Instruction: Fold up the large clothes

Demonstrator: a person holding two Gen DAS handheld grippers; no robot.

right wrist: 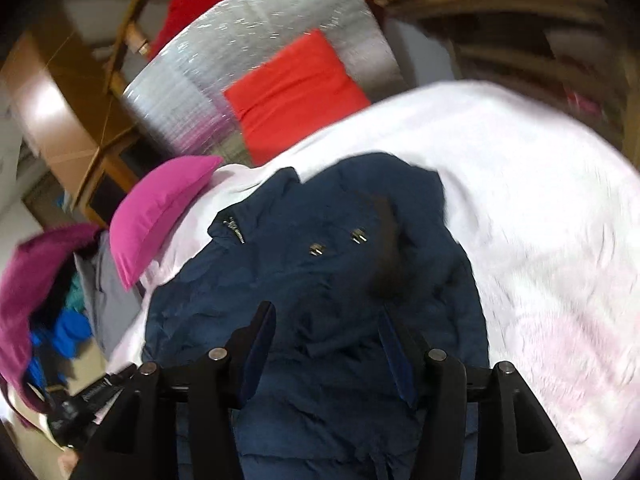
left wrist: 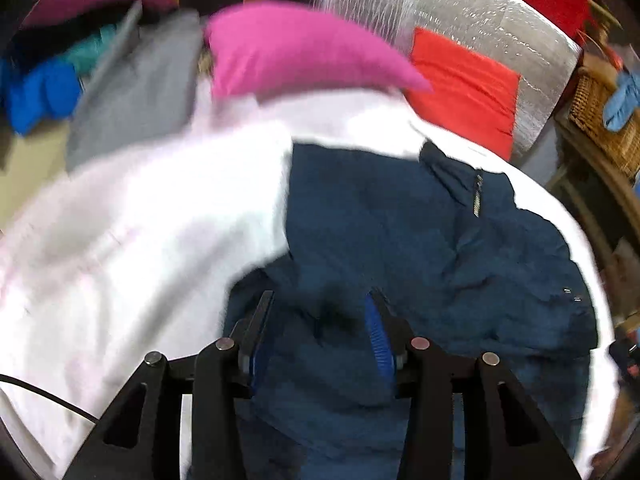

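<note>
Nearest in the left wrist view, my left gripper (left wrist: 318, 304) sits at 6 o'clock, jaws parted about halfway, nothing pinched, blue pads clear of the cloth. Right under and past it lies the navy jacket (left wrist: 400, 232), puffy, spread from 6 toward 3 o'clock on the white bedding (left wrist: 140, 220); its zipper (left wrist: 477, 200) shows near 2 o'clock. Same story in the right wrist view: my right gripper (right wrist: 328, 316) at 6 o'clock, jaws standing partly apart, empty, with the jacket below and beyond them, filling the centre. Two metal snaps (right wrist: 338, 242) sit on it around centre, and a dark fur trim (right wrist: 386, 248) runs just right of them. White bedding wraps round it from 12 to 5 o'clock. Further out, a pink pillow (right wrist: 160, 212) lies at 9 o'clock touching the bedding edge; in the left view it's at 12. Past that, an orange-red cushion (right wrist: 292, 92) rests on a silver foil sheet (right wrist: 240, 32) at 12 o'clock. In the left view, a grey garment (left wrist: 132, 92) and a blue one (left wrist: 40, 96) are piled at 10 o'clock, and a wicker basket (left wrist: 596, 108) is at 2. Everything's motion-blurred, so fine detail is lost.
</note>
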